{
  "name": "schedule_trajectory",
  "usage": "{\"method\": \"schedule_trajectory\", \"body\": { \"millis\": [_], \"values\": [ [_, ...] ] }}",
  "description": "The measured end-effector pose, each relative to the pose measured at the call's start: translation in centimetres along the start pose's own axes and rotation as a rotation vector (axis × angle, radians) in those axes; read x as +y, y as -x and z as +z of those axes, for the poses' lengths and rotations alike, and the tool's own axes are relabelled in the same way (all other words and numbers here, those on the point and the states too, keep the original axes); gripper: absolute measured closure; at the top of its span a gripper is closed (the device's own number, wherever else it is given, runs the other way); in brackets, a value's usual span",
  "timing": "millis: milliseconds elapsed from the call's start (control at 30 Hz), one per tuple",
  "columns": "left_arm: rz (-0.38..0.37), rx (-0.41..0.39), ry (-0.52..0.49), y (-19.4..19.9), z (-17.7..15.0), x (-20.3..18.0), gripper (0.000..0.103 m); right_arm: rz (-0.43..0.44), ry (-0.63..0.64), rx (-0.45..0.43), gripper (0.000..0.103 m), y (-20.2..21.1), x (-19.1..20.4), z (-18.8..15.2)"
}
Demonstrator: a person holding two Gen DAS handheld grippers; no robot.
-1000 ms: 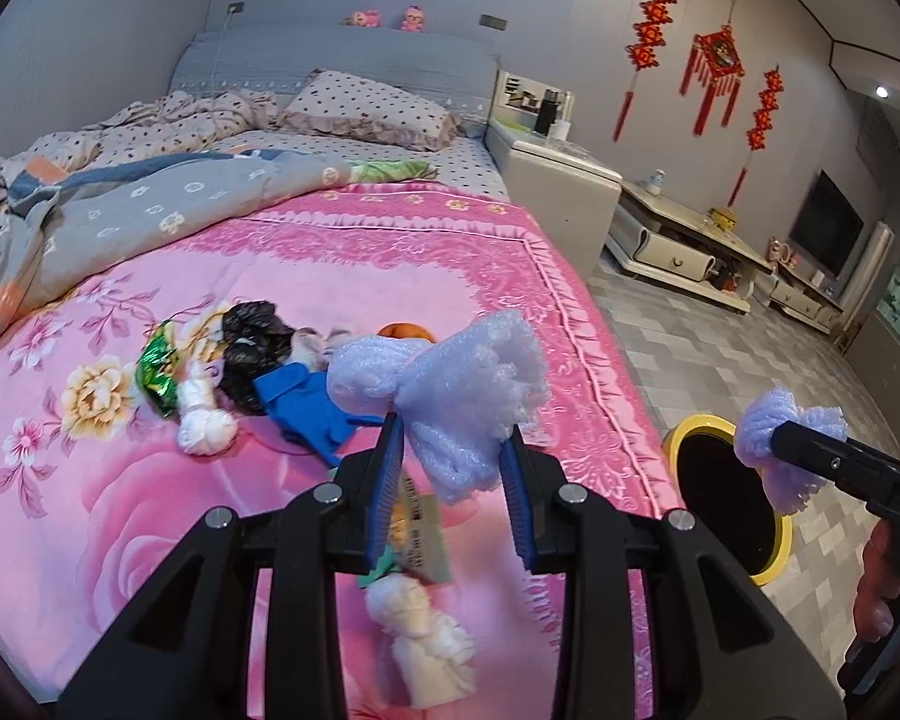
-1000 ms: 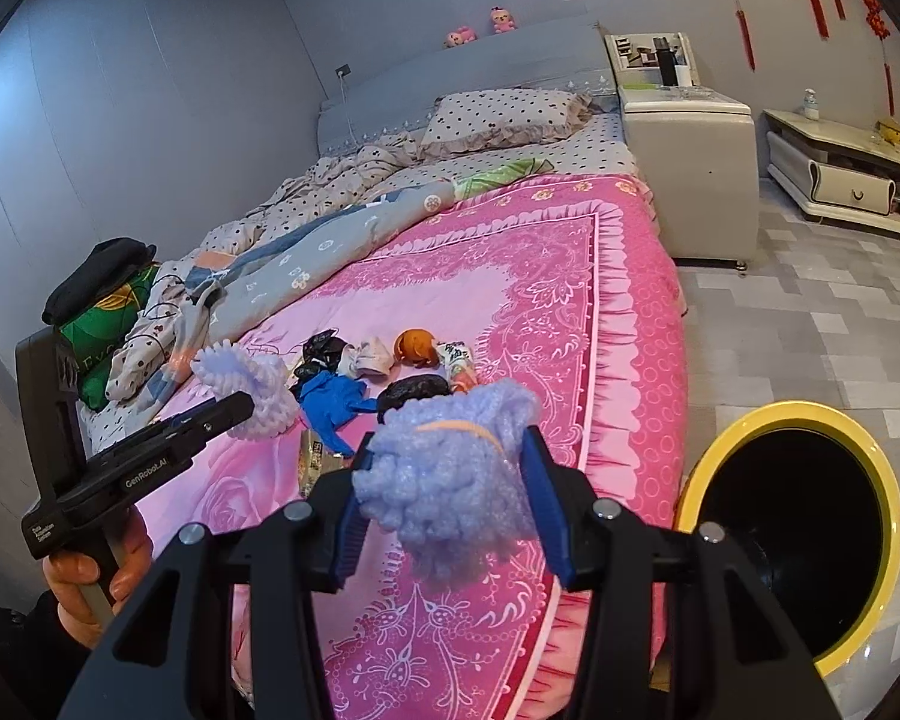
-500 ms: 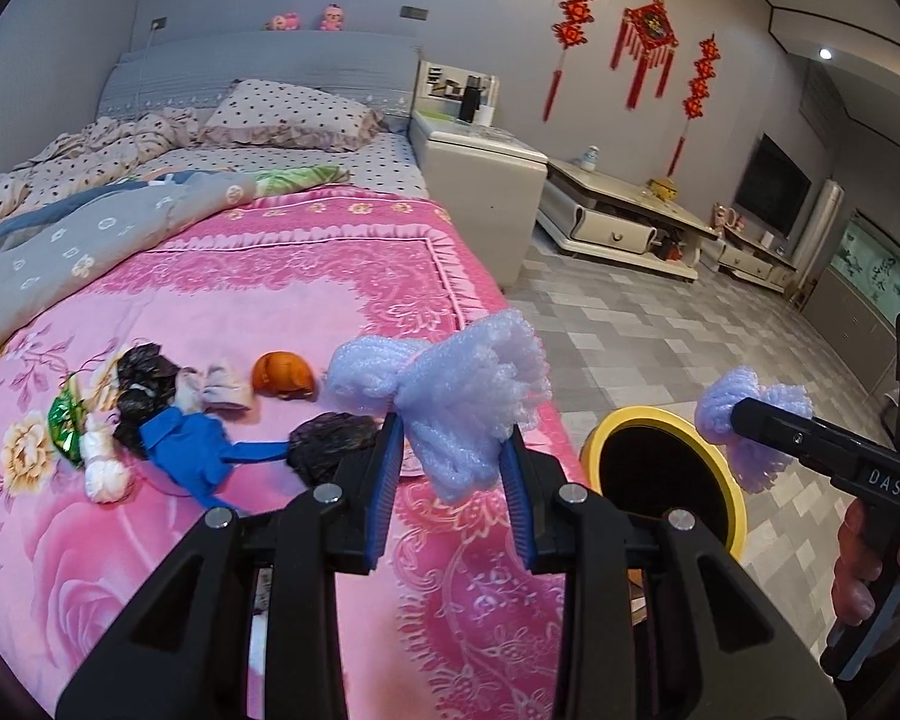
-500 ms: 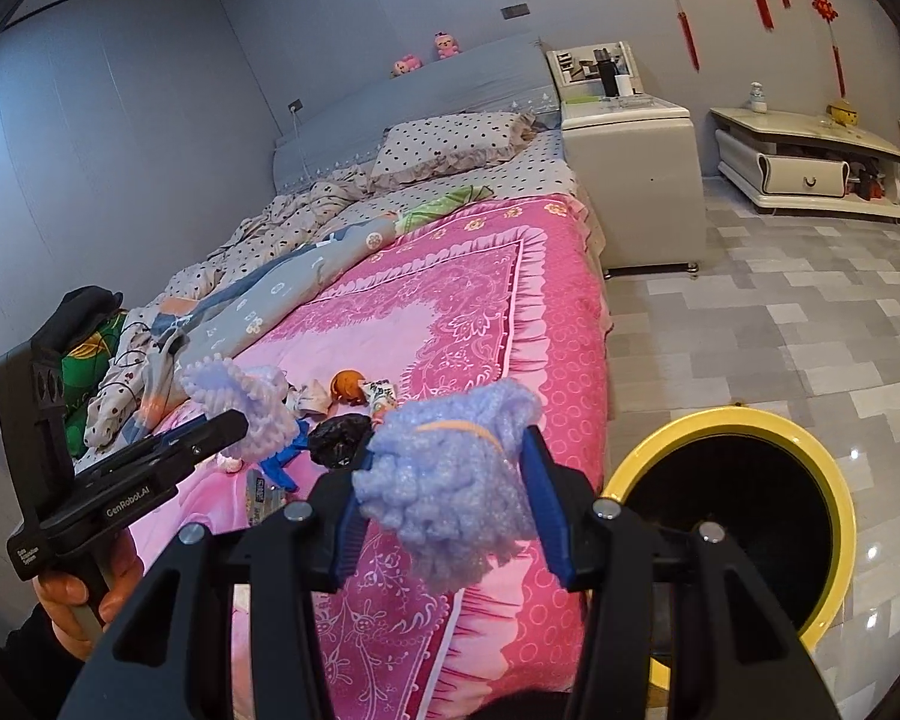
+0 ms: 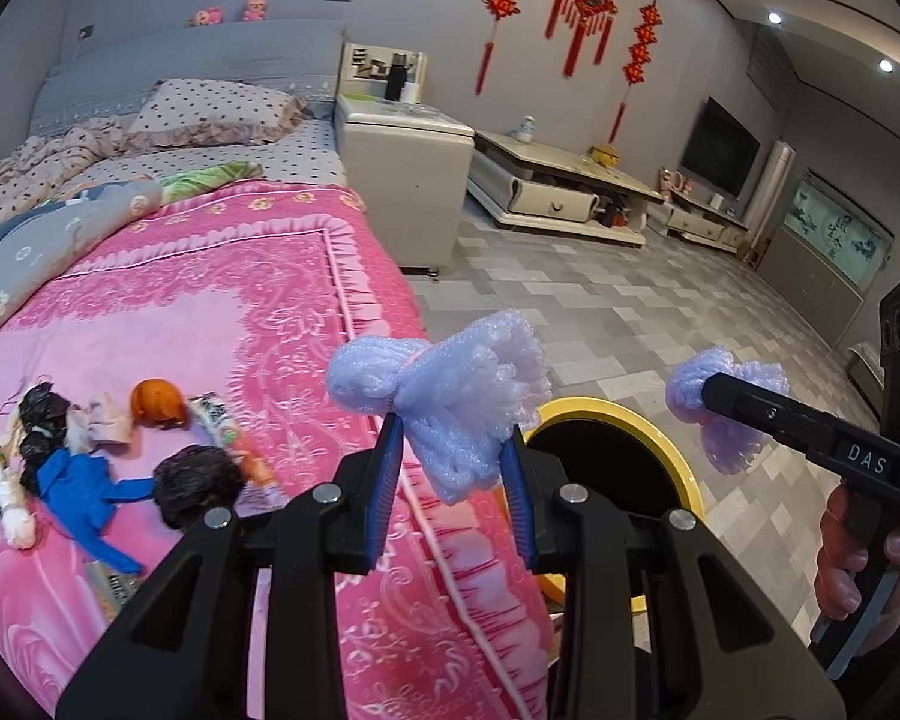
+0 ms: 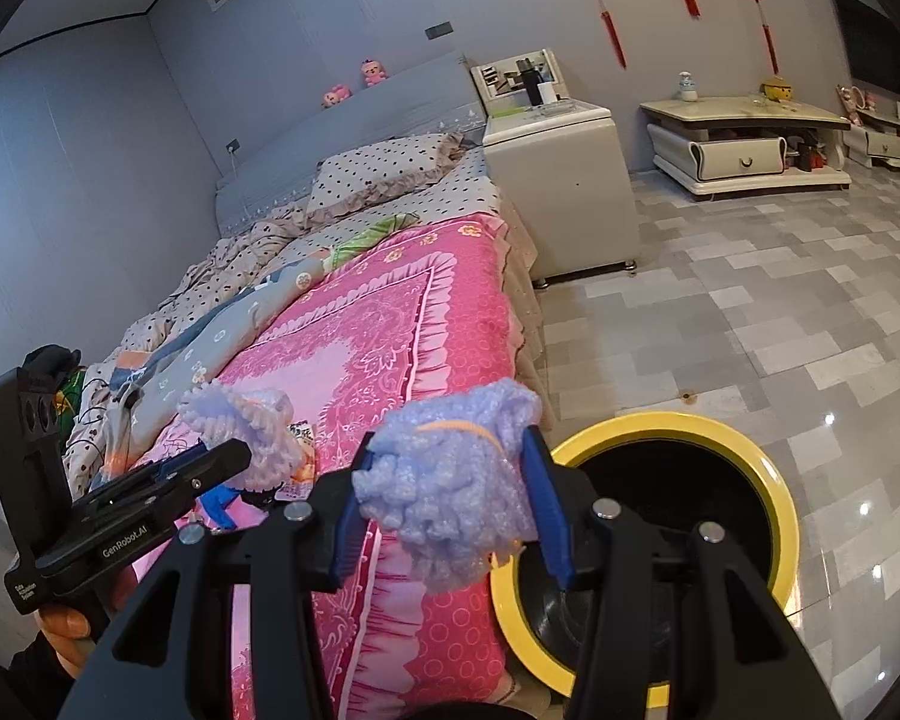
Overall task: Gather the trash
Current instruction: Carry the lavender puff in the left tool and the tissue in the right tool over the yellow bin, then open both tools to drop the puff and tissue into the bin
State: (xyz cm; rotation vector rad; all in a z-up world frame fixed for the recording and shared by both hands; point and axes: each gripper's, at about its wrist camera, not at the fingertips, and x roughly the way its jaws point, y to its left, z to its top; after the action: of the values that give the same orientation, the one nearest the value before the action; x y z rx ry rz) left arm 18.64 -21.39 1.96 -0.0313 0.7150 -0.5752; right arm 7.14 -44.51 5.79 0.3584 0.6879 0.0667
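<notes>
- Foam bundles, pale purple, one in each gripper: the left gripper has its blue pads clamped on a foam wad tied at the waist.
- Right gripper is clamped on a second wad with a rubber band round it.
- Both wads hang above the bed's edge, beside the yellow-rimmed bin on the floor.
- More scraps lie on the pink blanket: a blue glove, an orange ball, black bags.

Lilac foam wads clamped aloft near yellow-rimmed bin.
</notes>
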Motion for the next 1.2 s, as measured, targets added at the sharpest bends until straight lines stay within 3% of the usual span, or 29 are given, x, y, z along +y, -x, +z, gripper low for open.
{"method": "schedule_trajectory", "body": {
  "millis": [300, 667, 767, 900, 1000, 1067, 1200],
  "values": [
    [-0.054, 0.046, -0.033, -4.0, 0.8, -3.5, 0.072, -0.056, -0.079, -0.045, 0.059, 0.7, -3.8, 0.9],
    [-0.115, 0.126, -0.046, -9.0, -0.5, -7.7, 0.072, -0.111, -0.197, -0.055, 0.058, 0.8, -9.4, 1.0],
    [-0.136, 0.154, -0.037, -10.3, -0.8, -8.3, 0.072, -0.166, -0.217, -0.066, 0.058, 0.8, -10.6, 0.9],
    [-0.149, 0.161, -0.043, -10.7, -0.9, -9.0, 0.07, -0.16, -0.247, -0.072, 0.057, 1.1, -11.8, 1.0],
    [-0.163, 0.155, -0.045, -10.5, -1.0, -9.5, 0.06, -0.186, -0.251, -0.091, 0.053, 1.5, -12.3, 1.1],
    [-0.161, 0.146, -0.047, -10.2, -1.1, -9.6, 0.046, -0.195, -0.264, -0.096, 0.049, 1.8, -12.6, 1.2],
    [-0.168, 0.143, -0.033, -10.1, -1.1, -9.1, 0.04, -0.215, -0.287, -0.098, 0.045, 2.3, -13.3, 1.0]
  ]
}}
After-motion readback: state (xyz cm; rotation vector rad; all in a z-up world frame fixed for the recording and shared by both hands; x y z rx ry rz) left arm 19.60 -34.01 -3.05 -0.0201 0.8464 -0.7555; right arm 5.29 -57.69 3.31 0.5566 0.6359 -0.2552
